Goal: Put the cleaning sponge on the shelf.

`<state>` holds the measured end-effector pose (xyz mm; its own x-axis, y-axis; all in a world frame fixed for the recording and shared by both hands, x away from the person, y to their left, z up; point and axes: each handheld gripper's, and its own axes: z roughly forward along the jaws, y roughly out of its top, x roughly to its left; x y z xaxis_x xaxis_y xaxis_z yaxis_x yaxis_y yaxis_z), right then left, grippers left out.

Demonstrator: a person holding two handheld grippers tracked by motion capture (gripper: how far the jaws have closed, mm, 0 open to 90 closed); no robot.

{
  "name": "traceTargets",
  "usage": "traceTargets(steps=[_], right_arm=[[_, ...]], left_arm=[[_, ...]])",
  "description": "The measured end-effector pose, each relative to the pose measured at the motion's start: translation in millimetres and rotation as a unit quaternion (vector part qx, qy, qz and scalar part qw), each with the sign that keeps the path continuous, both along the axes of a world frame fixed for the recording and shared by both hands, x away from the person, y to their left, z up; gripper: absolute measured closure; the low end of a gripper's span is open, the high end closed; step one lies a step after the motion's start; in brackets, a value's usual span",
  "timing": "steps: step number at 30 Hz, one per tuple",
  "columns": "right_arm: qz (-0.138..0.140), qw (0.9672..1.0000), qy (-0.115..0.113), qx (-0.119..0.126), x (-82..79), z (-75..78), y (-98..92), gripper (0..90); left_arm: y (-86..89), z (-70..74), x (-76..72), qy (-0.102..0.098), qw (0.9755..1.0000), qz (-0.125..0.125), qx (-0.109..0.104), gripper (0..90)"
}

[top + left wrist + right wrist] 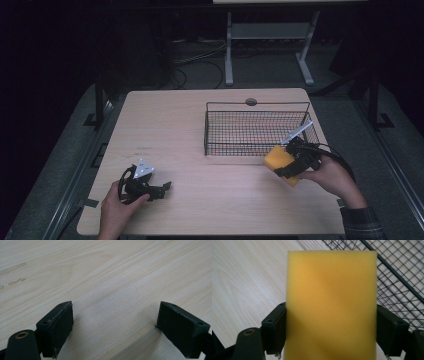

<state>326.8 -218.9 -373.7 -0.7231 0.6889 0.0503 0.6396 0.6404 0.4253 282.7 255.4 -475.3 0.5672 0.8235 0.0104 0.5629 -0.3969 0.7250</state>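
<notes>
The right gripper [286,167] clamps a yellow sponge [278,159] by the basket's [256,150] near right corner. The left gripper [162,189] rests open. Lift the sponge clear over the rim before letting go

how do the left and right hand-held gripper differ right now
The right hand-held gripper is shut on a yellow sponge; the left hand-held gripper stands open with only bare table between its jaws. The right one is at the front wall of the wire basket, at the table's right; the left one rests low at the near left, away from the basket. Both are black, two-jawed and held in a hand.
</notes>
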Motion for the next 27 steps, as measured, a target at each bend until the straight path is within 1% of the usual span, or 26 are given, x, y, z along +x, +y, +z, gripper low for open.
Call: traceTargets(steps=[16, 27], right_arm=[[-0.021, 0.9998, 0.0, -0.002, 13.0, 8.5, -16.5, 22.5], [-0.043, 0.9991, -0.003, -0.002, 25.5, 17.4, -29.1, 22.5]], left_arm=[[-0.1, 0.0, -0.1, 0.0, 1.0, 0.0, 0.0, 12.8], [0.0, 0.0, 0.0, 0.0, 1.0, 0.0, 0.0, 12.8]])
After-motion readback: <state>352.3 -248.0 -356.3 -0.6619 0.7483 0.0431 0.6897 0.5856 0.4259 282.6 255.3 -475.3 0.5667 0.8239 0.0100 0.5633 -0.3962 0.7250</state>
